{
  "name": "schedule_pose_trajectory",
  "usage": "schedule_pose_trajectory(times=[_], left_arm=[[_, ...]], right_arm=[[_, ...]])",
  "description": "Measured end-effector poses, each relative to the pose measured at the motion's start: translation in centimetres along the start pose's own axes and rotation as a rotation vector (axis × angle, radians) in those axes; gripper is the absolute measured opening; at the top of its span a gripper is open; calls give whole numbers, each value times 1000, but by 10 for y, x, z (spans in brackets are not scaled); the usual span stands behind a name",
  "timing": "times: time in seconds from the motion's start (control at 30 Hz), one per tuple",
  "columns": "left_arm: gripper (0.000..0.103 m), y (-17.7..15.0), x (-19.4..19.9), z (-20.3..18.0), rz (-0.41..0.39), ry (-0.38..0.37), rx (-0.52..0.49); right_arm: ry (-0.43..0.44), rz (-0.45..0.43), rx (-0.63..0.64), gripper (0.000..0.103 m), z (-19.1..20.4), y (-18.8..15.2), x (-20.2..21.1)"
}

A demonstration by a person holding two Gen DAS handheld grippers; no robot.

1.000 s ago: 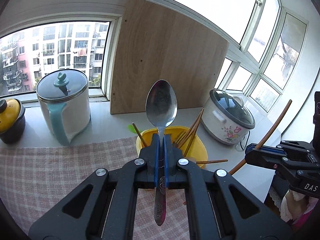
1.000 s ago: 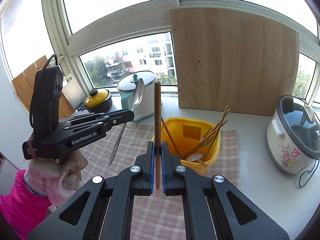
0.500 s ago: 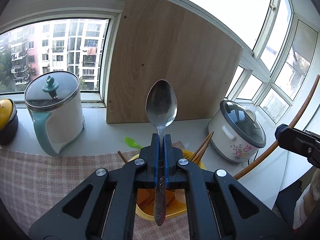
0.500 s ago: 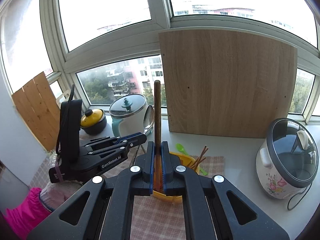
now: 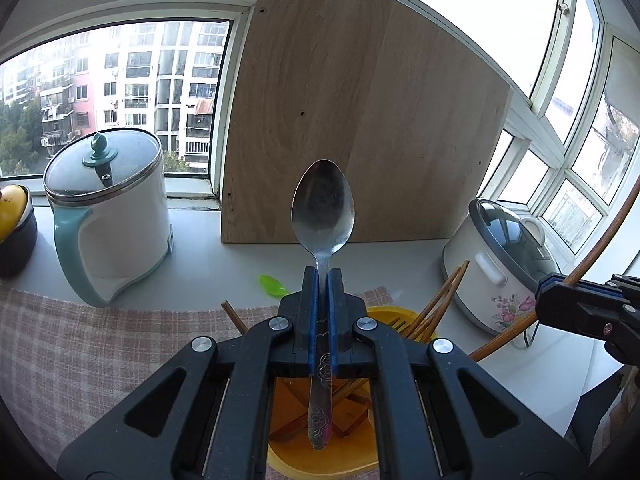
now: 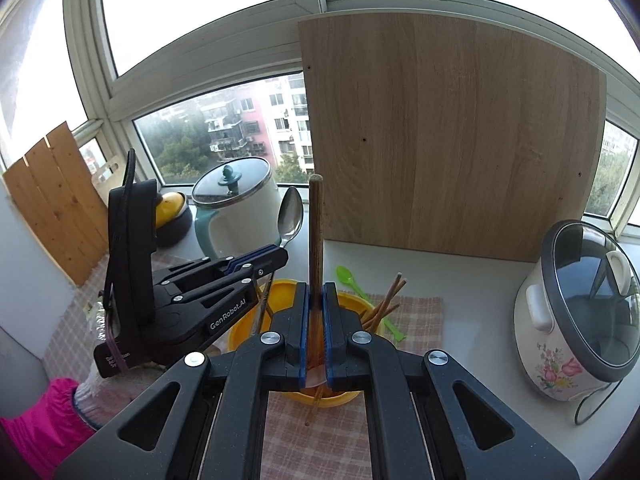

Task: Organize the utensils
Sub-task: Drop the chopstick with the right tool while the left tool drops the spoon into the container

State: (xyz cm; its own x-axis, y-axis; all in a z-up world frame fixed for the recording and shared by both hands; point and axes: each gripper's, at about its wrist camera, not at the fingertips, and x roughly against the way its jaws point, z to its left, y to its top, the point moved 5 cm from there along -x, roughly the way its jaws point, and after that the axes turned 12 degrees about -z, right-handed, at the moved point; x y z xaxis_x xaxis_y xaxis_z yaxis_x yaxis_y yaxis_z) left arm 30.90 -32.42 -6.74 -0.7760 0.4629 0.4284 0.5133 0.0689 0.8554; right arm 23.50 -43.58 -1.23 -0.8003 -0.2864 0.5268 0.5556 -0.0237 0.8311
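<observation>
My left gripper [image 5: 323, 276] is shut on a metal spoon [image 5: 322, 204], held upright with its bowl up, directly above the yellow bin [image 5: 384, 314]. The left gripper also shows in the right wrist view [image 6: 276, 254]. My right gripper [image 6: 316, 292] is shut on a brown wooden chopstick [image 6: 315, 240], upright, its lower end over the yellow bin [image 6: 280, 290]. The right gripper shows at the right edge of the left wrist view [image 5: 544, 294]. Several chopsticks [image 6: 384, 306] lean inside the bin. A green plastic spoon [image 6: 352, 280] lies just behind the bin.
A white and teal kettle [image 5: 108, 216] stands at the left by the window. A floral rice cooker [image 6: 576, 312] stands at the right. A wooden board [image 6: 452, 136] leans against the window behind the bin. A checked cloth [image 5: 80, 340] covers the counter. A yellow-lidded pot [image 6: 172, 212] stands far left.
Both grippers have moved forward and down over the yellow bin. The bin now lies beneath the jaws of both, and the spoon and chopstick stay gripped.
</observation>
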Motion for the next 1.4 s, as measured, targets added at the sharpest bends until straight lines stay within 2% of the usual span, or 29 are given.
schedule_pose_trajectory(times=[0.43,0.6,0.87,1.0,1.27,1.3,1.4], left_arm=[[2,-6,22,-2,20,-11,-14],[2,-3,41,-1,12,-10,-30],[2,0,78,0,-13,-14,-61],[15,0,101,-3,-30,-18,-84],[16,-2,144,-6,-54,-28,-115],[22,-2,150,-6,-55,-30,-119],[34,-5,168,-6,-67,-22,-134]], right_arm=[[-24,56,-19,5,-9,-15,-13],[-35,40,-27,16,-5,-16,-5],[-53,4,-31,17,4,-19,16],[-61,-24,-33,26,11,-20,28],[-71,-67,-56,28,26,-23,51],[-76,-73,-52,29,29,-24,54],[-92,-89,-45,41,37,-26,64]])
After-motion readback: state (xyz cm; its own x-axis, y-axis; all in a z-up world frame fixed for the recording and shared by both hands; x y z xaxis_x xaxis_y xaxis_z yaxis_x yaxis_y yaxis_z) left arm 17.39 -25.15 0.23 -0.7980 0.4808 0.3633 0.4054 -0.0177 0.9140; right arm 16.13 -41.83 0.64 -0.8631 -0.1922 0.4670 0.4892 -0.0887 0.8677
